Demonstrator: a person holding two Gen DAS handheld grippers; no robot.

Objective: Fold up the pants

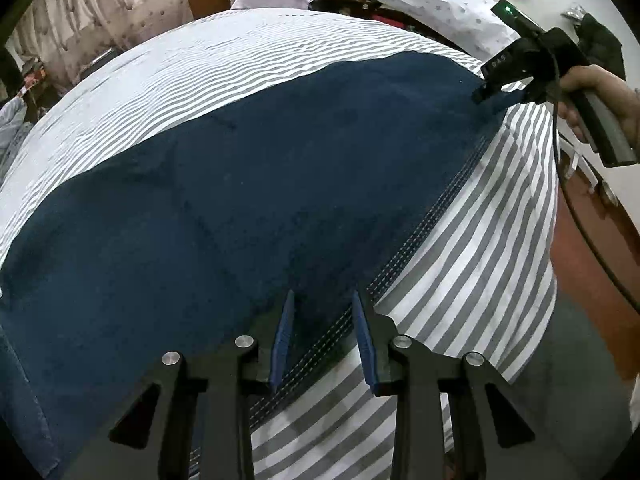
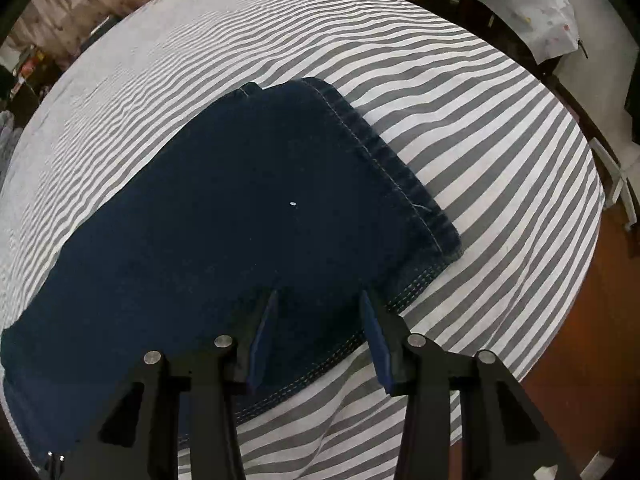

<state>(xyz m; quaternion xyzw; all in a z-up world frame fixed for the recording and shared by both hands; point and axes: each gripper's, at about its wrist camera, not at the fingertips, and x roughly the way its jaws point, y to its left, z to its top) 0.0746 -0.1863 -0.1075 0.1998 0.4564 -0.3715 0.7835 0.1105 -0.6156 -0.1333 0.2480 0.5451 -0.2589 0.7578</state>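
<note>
Dark blue jeans (image 1: 248, 184) lie flat on the grey-and-white striped bedsheet (image 1: 480, 240), legs stacked, stitched side seam along the near edge. My left gripper (image 1: 324, 300) is open, its blue-padded fingers straddling that seam edge midway along the leg. My right gripper (image 2: 318, 300) is open over the seam edge near the hem (image 2: 392, 168), which shows its stitched cuff. In the left wrist view the right gripper (image 1: 490, 96) sits at the far end of the leg, held by a hand.
The bed's near edge drops to a red-brown floor (image 2: 568, 360) at the right. A padded headboard (image 1: 100, 12) stands far left. A dotted white cloth pile (image 1: 432, 4) and clutter lie beyond the bed. A black cable (image 1: 580, 220) hangs from the right gripper.
</note>
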